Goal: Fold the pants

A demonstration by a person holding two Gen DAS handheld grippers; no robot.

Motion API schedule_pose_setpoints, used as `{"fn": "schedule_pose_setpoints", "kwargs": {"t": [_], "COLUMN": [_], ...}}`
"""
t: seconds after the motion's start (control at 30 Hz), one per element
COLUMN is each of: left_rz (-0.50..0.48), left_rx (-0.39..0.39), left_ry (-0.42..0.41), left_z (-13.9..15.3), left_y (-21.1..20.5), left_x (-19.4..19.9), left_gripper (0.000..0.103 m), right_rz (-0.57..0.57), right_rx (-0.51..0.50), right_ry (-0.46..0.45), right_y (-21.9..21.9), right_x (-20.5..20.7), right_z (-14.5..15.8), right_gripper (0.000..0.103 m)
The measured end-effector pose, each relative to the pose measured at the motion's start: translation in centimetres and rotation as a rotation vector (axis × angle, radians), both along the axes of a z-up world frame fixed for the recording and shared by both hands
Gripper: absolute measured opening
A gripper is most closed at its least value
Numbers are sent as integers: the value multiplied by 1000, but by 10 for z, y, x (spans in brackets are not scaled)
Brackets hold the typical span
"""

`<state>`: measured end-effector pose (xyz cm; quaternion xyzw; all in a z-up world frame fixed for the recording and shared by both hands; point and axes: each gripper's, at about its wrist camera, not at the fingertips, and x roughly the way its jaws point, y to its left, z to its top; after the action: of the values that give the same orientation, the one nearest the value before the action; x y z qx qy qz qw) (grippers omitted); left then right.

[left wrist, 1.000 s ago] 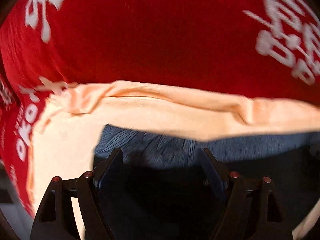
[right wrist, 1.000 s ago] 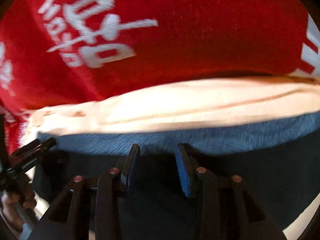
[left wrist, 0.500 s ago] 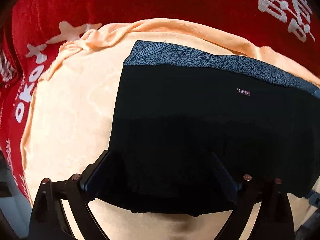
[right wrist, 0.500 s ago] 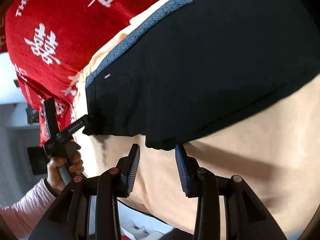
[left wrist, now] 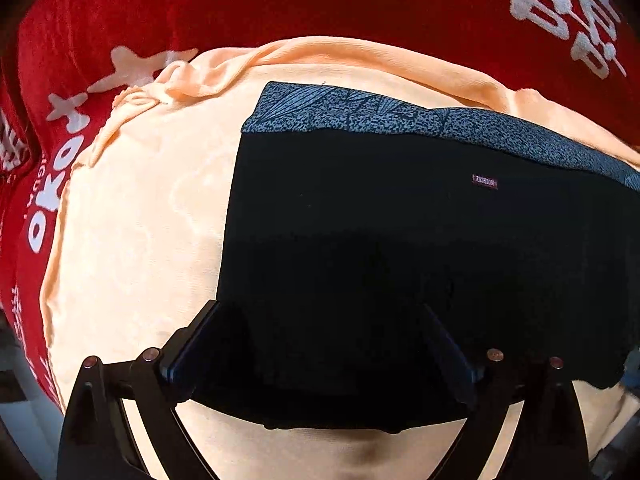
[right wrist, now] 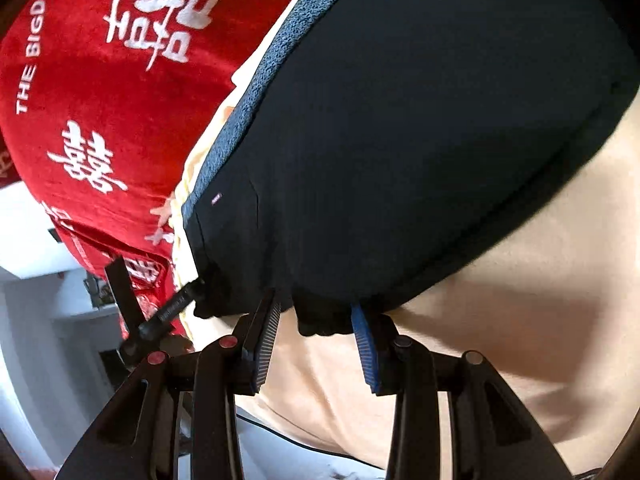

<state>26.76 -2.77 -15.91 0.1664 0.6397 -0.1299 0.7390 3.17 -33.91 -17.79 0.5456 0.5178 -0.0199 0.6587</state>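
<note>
Black pants (left wrist: 380, 240) with a speckled blue-grey waistband (left wrist: 400, 116) lie folded flat on a peach cloth (left wrist: 132, 220), which covers a red blanket (left wrist: 280, 4) with white lettering. The left gripper (left wrist: 320, 344) and right gripper (right wrist: 316, 332) have jaws spread apart at the near hem, gripping nothing.

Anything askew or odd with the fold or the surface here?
Mostly tidy: the black pants lie flat, waistband straight. Two small things: the peach cloth underneath is bunched into wrinkles at its far left corner, and the pants' near hem looks slightly ragged by the open right tool.
</note>
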Motion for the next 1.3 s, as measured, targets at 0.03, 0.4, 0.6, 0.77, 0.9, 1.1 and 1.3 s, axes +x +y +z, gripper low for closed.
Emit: {"fn": "schedule_pose_setpoints", "kwargs": {"t": [0.03,0.4,0.6,0.77,0.9,1.1,1.3], "left_rz": [-15,-97,-107,-103,-147,-255,-255], "left_rx": [4,48,44,5,-100,-141,-103], "left_ry": [4,-28,-32,-45,-23,73,61], "left_z": [0,5,19,32,41,15,4], "left_y": [0,-2,-13,-32,-74,-145,-149], "left_x": [0,-18,-27,-33,-52,-105,-119], "left_gripper": [98,99,99,99,99,99,99], "right_rz": [19,177,93,-94,-168,-204,-10], "right_rx": [-20,-98,-160,-97,-74,-92,-283], "right_ry": [-6,115,57,83,107,143,168], "right_y": [0,47,8,-41,-54,-43,-54], "right_x": [5,-25,-29,-30,-21,-34,-29], "right_z": [5,-3,30,16,11,3,38], "right_gripper": [9,1,39,39,8,5,7]}}
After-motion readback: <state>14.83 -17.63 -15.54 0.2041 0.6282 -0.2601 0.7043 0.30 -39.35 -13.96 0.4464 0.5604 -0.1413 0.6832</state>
